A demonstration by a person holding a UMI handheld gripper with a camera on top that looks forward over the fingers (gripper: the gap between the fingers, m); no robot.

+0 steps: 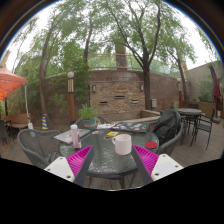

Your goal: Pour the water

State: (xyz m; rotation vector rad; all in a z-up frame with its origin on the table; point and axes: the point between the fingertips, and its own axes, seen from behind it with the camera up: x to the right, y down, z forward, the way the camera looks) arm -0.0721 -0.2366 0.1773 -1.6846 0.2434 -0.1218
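Two pink-padded fingers of the gripper point(112, 160) spread wide, holding nothing. Between and just ahead, on the dark table point(105, 158): white cup point(123, 145), squat, cylindrical. Pink bottle point(75, 136) left.

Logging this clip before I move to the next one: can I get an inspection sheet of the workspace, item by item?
Surface: dark round outdoor table, just ahead of the fingers.
Job's things: white cup standing on the table between and beyond the fingers; pink bottle upright nearer the left finger.
Clutter: small items at the table's far side, too small to tell.
Grippers: gripper open, holding nothing, pink pads facing in.
Cables: nothing seen.
Surroundings: patio chairs around the table, a brick wall behind, trees overhead, a red umbrella off to one side.
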